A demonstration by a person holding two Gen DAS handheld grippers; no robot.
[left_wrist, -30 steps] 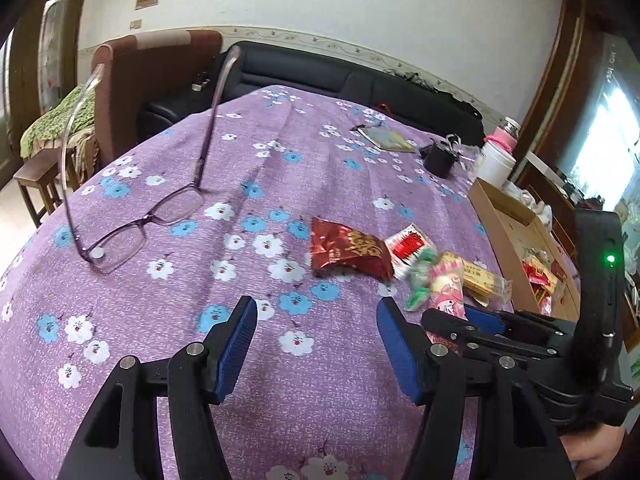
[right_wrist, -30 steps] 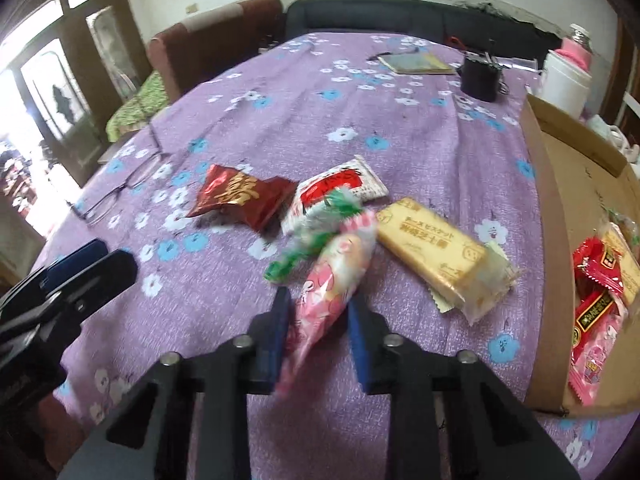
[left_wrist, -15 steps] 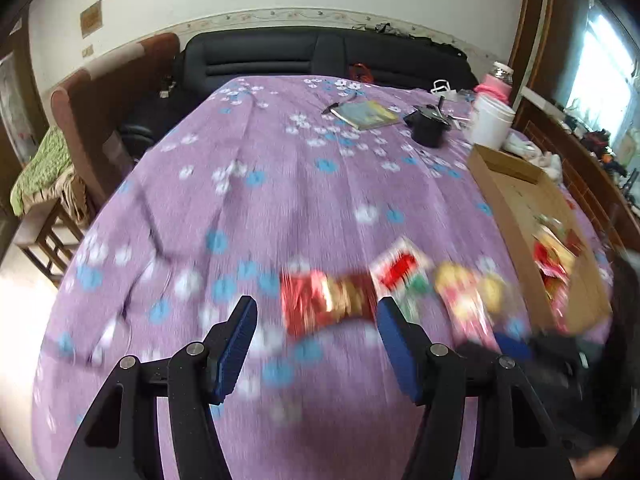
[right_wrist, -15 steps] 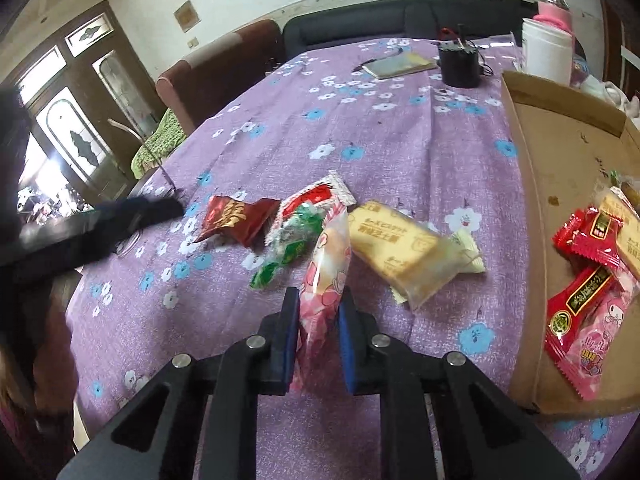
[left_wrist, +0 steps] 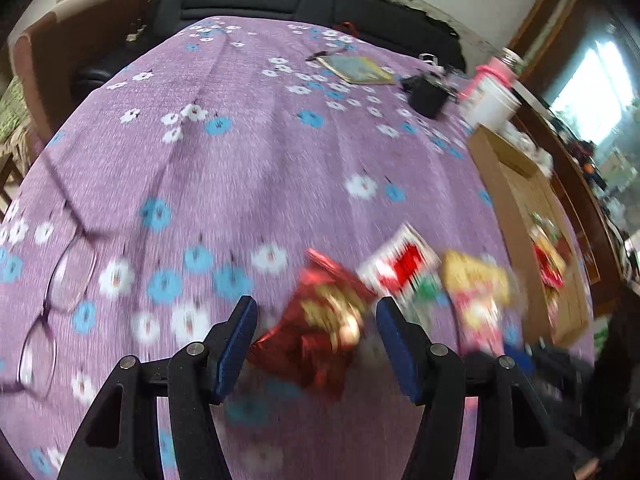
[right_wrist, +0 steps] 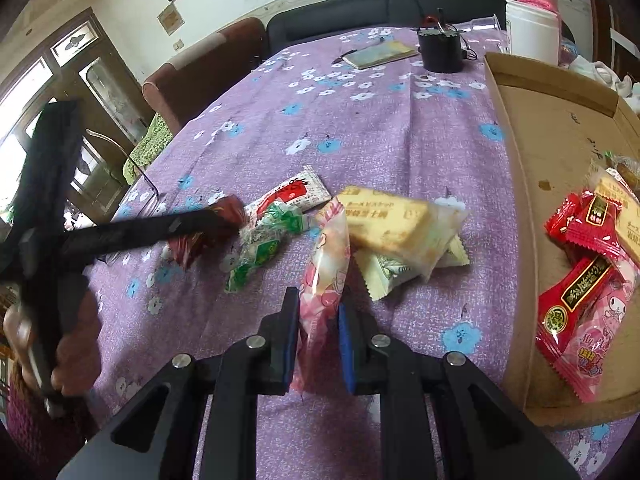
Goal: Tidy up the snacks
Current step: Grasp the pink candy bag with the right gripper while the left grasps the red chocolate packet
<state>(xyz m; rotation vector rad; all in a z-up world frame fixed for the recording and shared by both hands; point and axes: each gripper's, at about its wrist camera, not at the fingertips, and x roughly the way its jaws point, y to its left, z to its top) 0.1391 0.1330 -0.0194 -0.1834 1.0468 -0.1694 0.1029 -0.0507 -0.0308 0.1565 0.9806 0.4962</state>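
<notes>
My left gripper [left_wrist: 316,340] is open, its jaws on either side of a dark red foil snack packet [left_wrist: 320,332] on the purple flowered tablecloth; the view is blurred. In the right wrist view it reaches over that red packet [right_wrist: 192,244]. My right gripper [right_wrist: 318,328] is shut on a pink-and-clear snack bag [right_wrist: 326,276] held upright above the cloth. On the cloth lie a white-and-red packet [right_wrist: 290,196], a green-and-white packet [right_wrist: 264,248] and a yellow biscuit pack [right_wrist: 396,224].
A shallow cardboard box [right_wrist: 556,136] at the right holds several red and pink snack packets [right_wrist: 580,276]. Eyeglasses [left_wrist: 52,304] lie at the left. A notebook [right_wrist: 380,54], a black pot [right_wrist: 440,48] and a white jar [right_wrist: 530,30] stand at the far end.
My left gripper has moved forward and right until the red packet lies between its open jaws. My right gripper has lifted the pink bag slightly and stays shut on it.
</notes>
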